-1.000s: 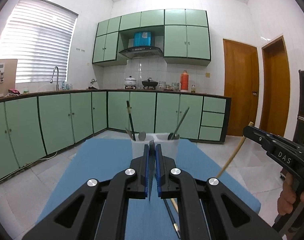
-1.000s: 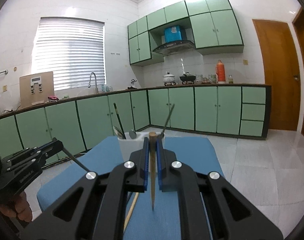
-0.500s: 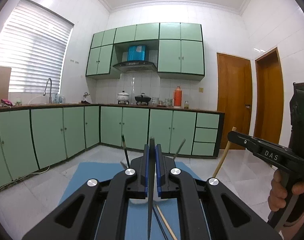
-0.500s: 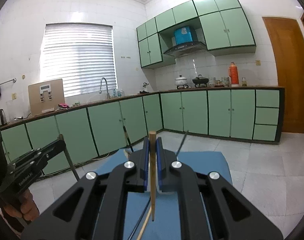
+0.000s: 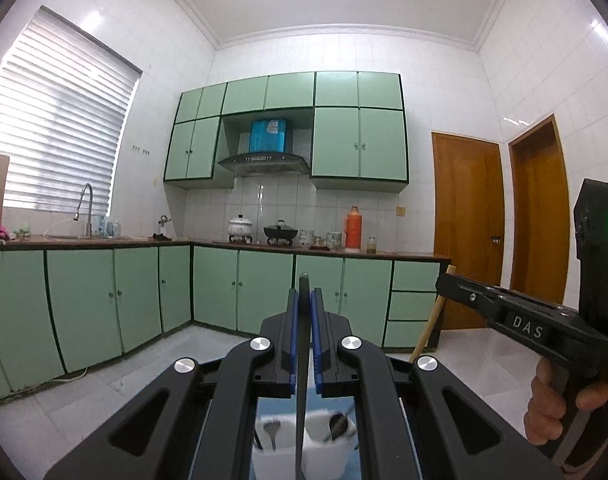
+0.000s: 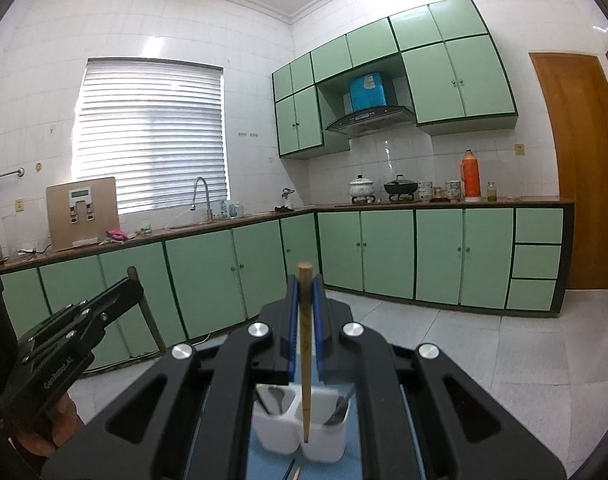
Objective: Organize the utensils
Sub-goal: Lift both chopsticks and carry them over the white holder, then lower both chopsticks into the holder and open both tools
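Note:
My left gripper (image 5: 304, 300) is shut on a thin dark chopstick (image 5: 300, 380) that hangs upright over a white two-compartment utensil holder (image 5: 319, 452) below. Spoons stand in the holder. My right gripper (image 6: 304, 286) is shut on a wooden chopstick (image 6: 305, 360) held upright, its lower tip just above the holder (image 6: 300, 436). The right gripper also shows at the right of the left wrist view (image 5: 447, 280), and the left gripper at the left of the right wrist view (image 6: 134, 280).
The holder stands on a blue table surface (image 6: 272, 464). Loose chopstick tips (image 6: 294, 470) lie in front of it. Green kitchen cabinets (image 6: 383, 248), a countertop with pots and a sink stand behind. Wooden doors (image 5: 467, 232) are at the right.
Both grippers have risen and moved forward with their chopsticks. They now stand over the holder, which has dropped from the middle of each view to the bottom.

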### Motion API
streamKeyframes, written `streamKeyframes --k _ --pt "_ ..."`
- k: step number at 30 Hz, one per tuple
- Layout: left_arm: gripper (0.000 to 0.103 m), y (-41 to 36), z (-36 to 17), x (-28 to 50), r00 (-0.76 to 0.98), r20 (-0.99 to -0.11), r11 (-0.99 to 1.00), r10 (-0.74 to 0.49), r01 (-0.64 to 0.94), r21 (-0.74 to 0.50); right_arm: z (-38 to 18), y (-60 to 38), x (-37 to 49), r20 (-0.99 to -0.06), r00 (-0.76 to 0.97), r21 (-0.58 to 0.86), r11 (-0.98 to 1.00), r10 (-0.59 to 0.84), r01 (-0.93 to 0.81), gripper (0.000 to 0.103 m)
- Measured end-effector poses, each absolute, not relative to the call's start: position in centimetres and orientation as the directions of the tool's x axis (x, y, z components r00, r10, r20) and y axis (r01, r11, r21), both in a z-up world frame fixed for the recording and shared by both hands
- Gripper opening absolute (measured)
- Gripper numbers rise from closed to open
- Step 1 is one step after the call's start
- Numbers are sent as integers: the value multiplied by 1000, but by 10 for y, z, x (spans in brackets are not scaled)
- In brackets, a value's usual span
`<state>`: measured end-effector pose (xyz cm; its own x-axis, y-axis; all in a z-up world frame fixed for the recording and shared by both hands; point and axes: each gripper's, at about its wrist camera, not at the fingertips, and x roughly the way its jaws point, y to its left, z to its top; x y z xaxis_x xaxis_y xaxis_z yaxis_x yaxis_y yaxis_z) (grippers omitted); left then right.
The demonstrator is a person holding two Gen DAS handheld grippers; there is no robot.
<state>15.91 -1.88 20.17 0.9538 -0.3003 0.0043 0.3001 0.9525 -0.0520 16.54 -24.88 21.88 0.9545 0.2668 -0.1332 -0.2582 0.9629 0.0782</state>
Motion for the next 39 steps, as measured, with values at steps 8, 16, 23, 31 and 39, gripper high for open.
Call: streamKeyframes --k 8,16,23,31,39 --pt "6 -32 205 222 961 43 960 -273 275 -54 208 -244 221 -148 960 60 971 236 -230 6" --pt "6 -38 166 273 967 -22 965 -255 253 -68 166 -236 255 -200 952 86 972 231 -218 6" --pt "6 -38 133 295 963 -99 967 -249 241 -81 130 -234 272 -260 938 115 972 229 -206 6" --pt "6 -35 109 301 959 -153 970 -240 229 -86 105 -227 269 -281 929 128 969 241 -212 6" --pt "6 -29 96 300 954 -184 971 -234 220 -95 91 -221 264 -313 919 131 969 239 -208 6"
